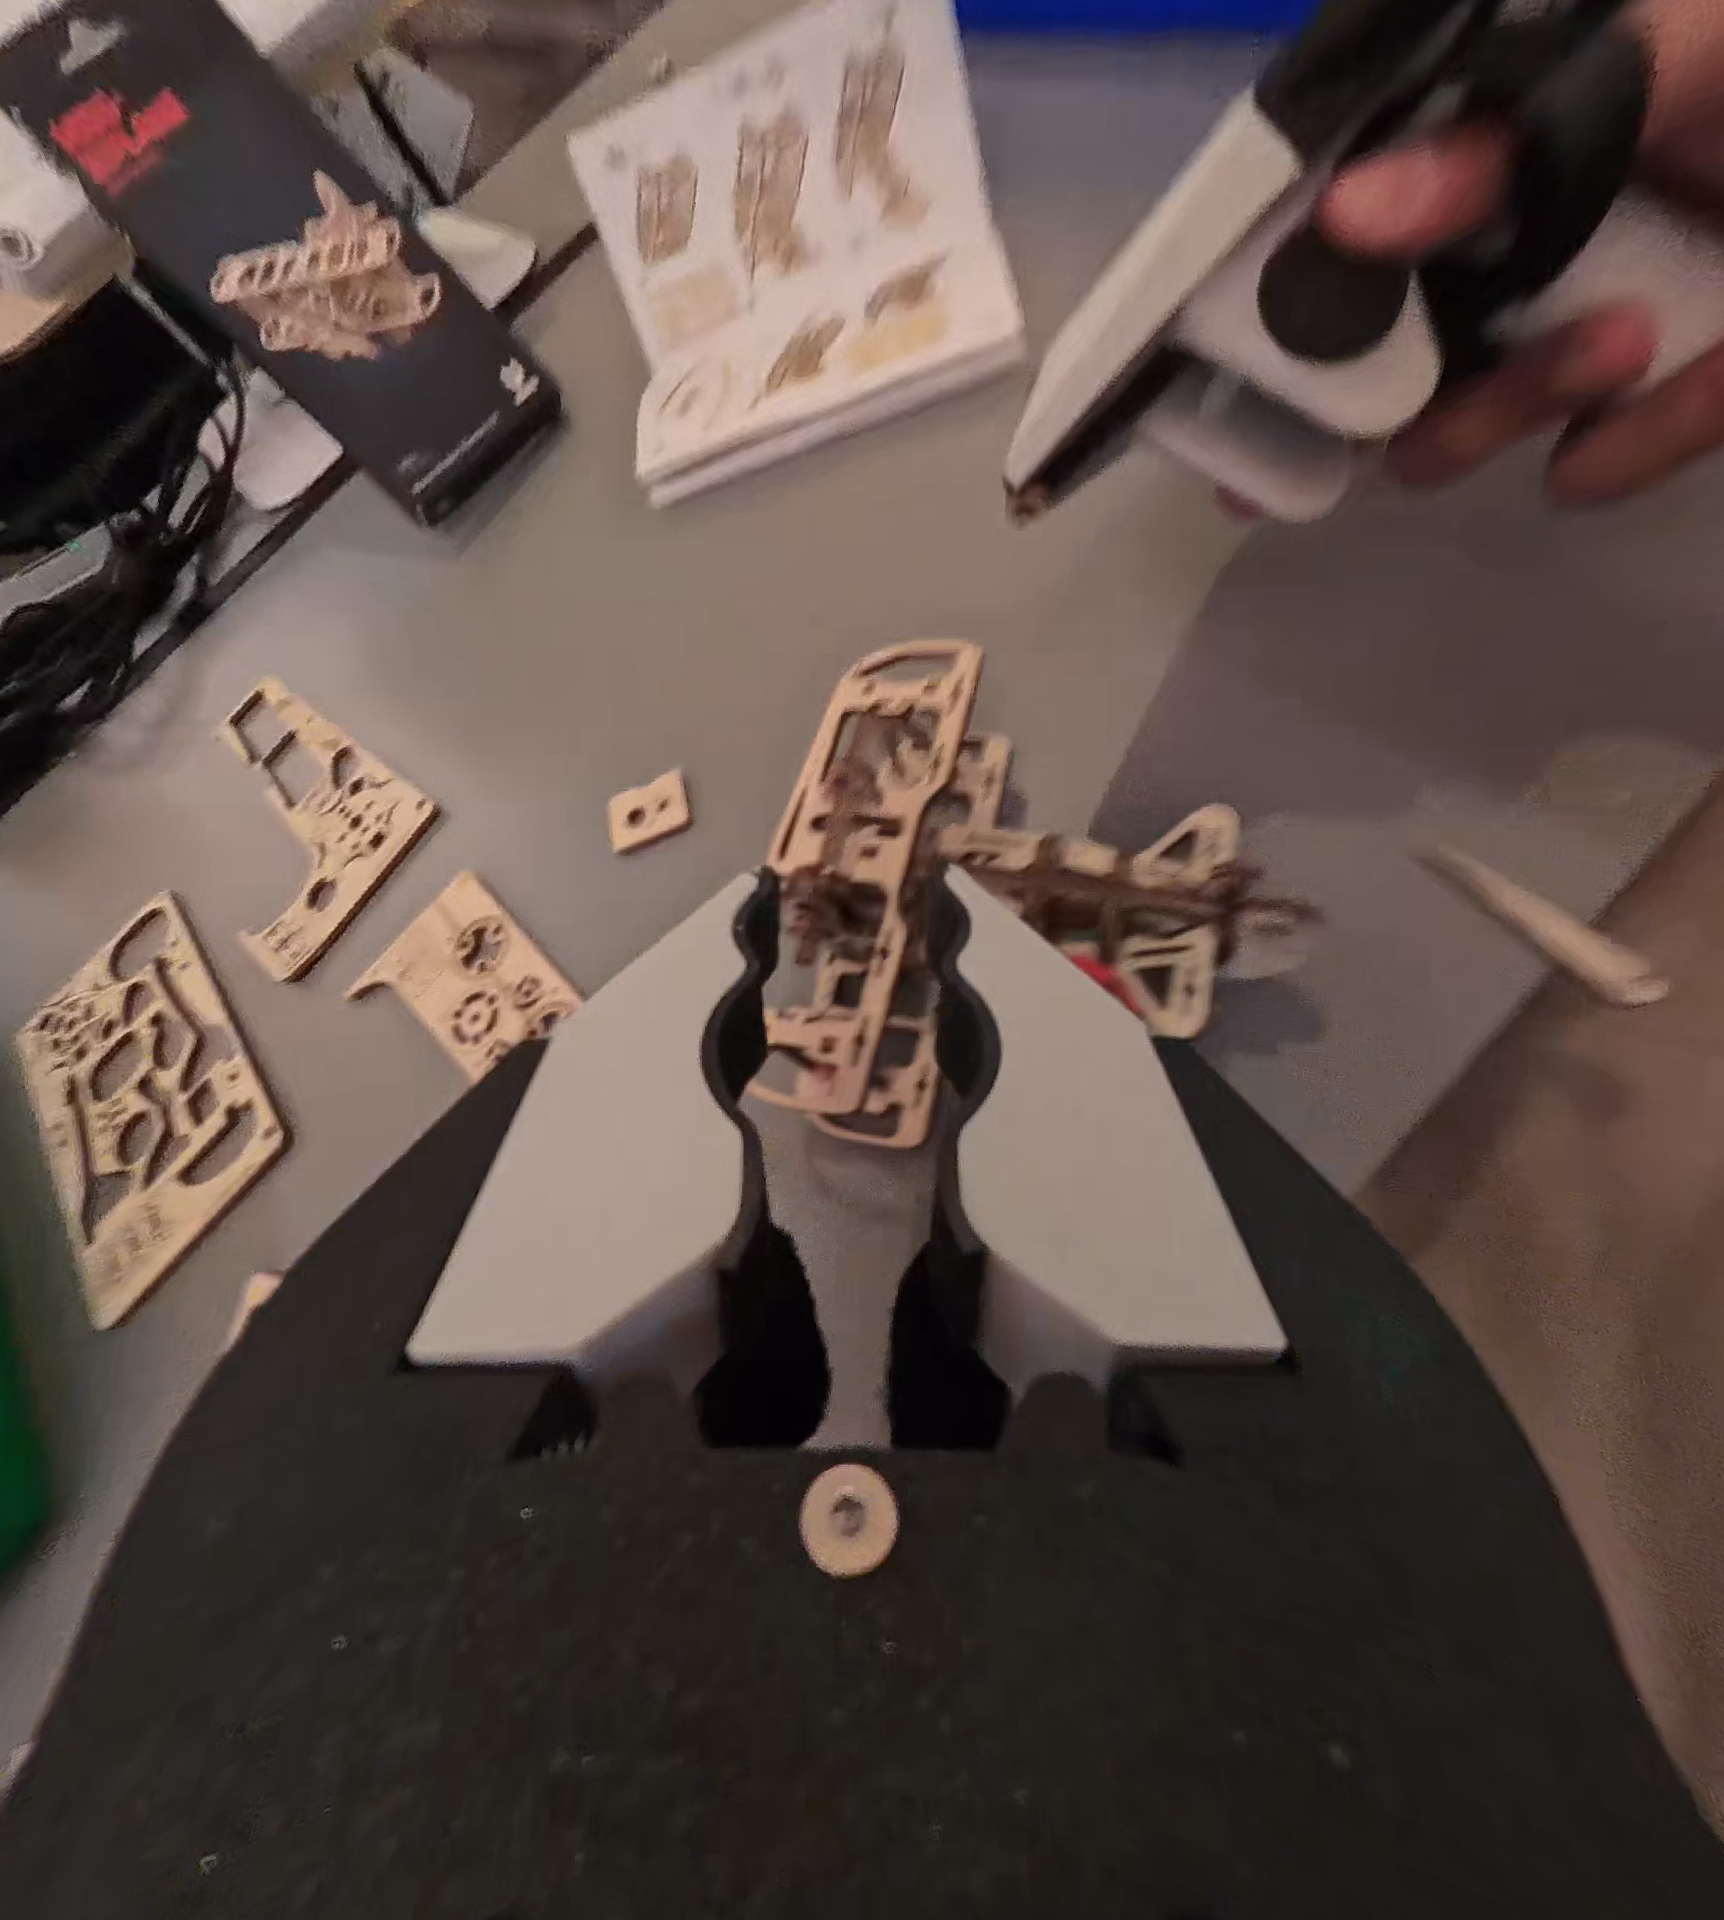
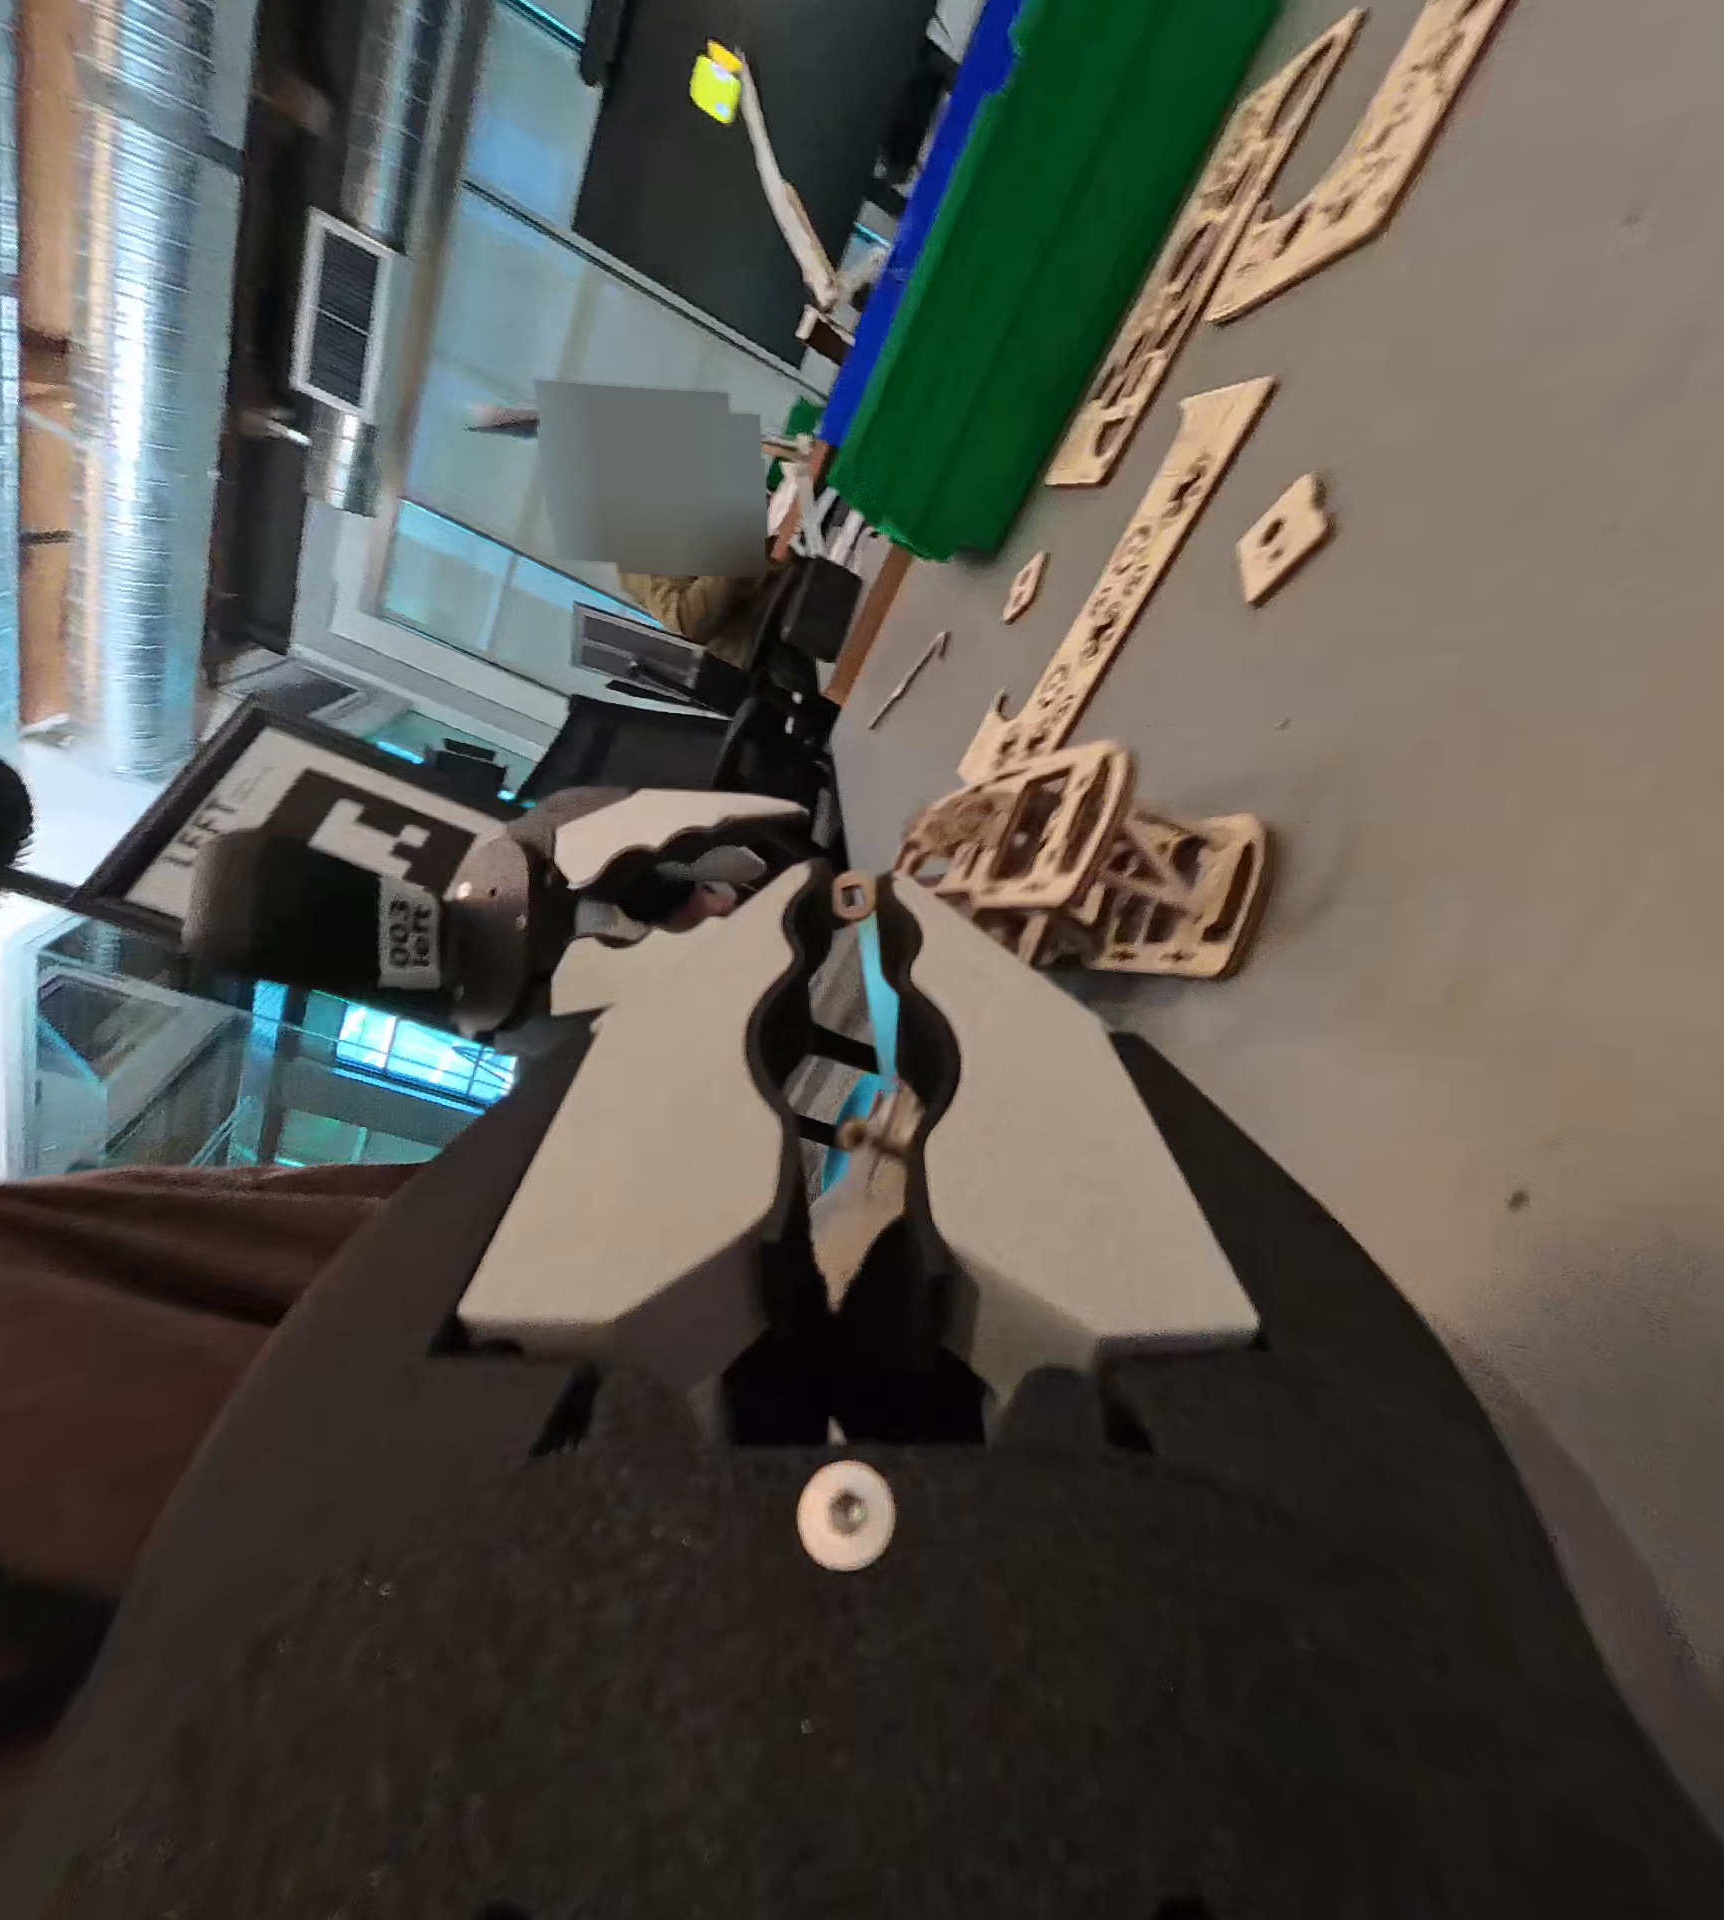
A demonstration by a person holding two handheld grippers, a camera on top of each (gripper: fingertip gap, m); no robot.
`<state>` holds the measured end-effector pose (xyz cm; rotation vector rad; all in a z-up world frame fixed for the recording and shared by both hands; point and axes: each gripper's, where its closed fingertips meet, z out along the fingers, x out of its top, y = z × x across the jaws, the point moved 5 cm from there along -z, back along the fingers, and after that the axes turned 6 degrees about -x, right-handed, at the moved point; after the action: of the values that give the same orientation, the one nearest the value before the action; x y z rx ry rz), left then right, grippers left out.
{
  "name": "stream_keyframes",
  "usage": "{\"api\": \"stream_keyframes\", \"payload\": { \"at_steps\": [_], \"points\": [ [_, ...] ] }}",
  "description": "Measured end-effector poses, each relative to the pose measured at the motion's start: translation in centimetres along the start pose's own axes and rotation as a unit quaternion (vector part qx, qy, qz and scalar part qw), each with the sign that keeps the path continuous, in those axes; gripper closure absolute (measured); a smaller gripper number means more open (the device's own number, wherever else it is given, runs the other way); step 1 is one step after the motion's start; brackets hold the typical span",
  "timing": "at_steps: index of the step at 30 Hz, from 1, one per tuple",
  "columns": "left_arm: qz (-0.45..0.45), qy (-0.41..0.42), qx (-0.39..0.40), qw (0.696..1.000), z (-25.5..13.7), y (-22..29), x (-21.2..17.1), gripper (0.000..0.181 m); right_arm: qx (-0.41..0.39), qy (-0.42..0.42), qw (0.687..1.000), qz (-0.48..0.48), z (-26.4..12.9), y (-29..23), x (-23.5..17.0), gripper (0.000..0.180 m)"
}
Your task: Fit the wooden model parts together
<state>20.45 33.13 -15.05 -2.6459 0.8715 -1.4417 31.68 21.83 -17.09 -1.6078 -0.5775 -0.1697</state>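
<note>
The wooden model (image 1: pixel 879 790), a part-built biplane frame, rests on the grey table (image 1: pixel 629 623). My left gripper (image 1: pixel 853 894) points down at it, jaws narrowed on either side of its upper wing, and appears shut on it. The right wrist view shows the model (image 2: pixel 1076 862) with the left gripper (image 2: pixel 801 868) beside it. My right gripper (image 2: pixel 853 878) is shut on a small square wooden piece (image 2: pixel 855 894) with a hole, held close to the model. In the left wrist view the right gripper (image 1: pixel 1029 499) is at the upper right, in a person's hand.
Cut-out wooden sheets (image 1: pixel 151 1112) (image 1: pixel 328 821) (image 1: pixel 473 987) and a small square piece (image 1: pixel 648 810) lie left of the model. A dark box (image 1: pixel 318 260) and a booklet (image 1: pixel 816 260) lie beyond. A wooden stick (image 1: pixel 1544 925) lies at the right. Cables (image 1: pixel 58 520) and a green board (image 2: pixel 1045 260) are at the table's edges. My right fingertips sit around 9 cm from my left ones. Left tips and right tips are each some 15 cm from the wooden stick (image 1: pixel 1544 925).
</note>
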Motion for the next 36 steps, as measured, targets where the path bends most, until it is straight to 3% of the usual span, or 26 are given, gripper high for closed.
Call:
{"api": "stream_keyframes", "payload": {
  "at_steps": [7,11,20,22,36],
  "points": [
    [-0.020,-0.066,-0.064,0.996,3.2,-2.3,-1.1,0.152,-0.032,-0.043,0.996,0.073,3.7,2.3,0.9,0.173],
    [-0.010,-0.063,-0.112,0.992,4.3,-2.2,-0.4,0.163,-0.031,-0.040,0.993,0.107,3.7,2.4,0.6,0.174],
    [0.028,-0.077,-0.118,0.990,5.4,-1.5,0.4,0.171,-0.036,-0.036,0.993,0.102,3.9,2.0,0.5,0.173],
    [0.028,-0.075,-0.110,0.991,5.0,-1.7,0.4,0.166,-0.045,-0.032,0.994,0.090,4.0,1.8,0.5,0.174],
    [0.008,-0.085,-0.143,0.986,5.5,-1.4,0.1,0.180,-0.124,0.002,0.992,0.037,4.0,1.4,0.2,0.173]
  ]
}}
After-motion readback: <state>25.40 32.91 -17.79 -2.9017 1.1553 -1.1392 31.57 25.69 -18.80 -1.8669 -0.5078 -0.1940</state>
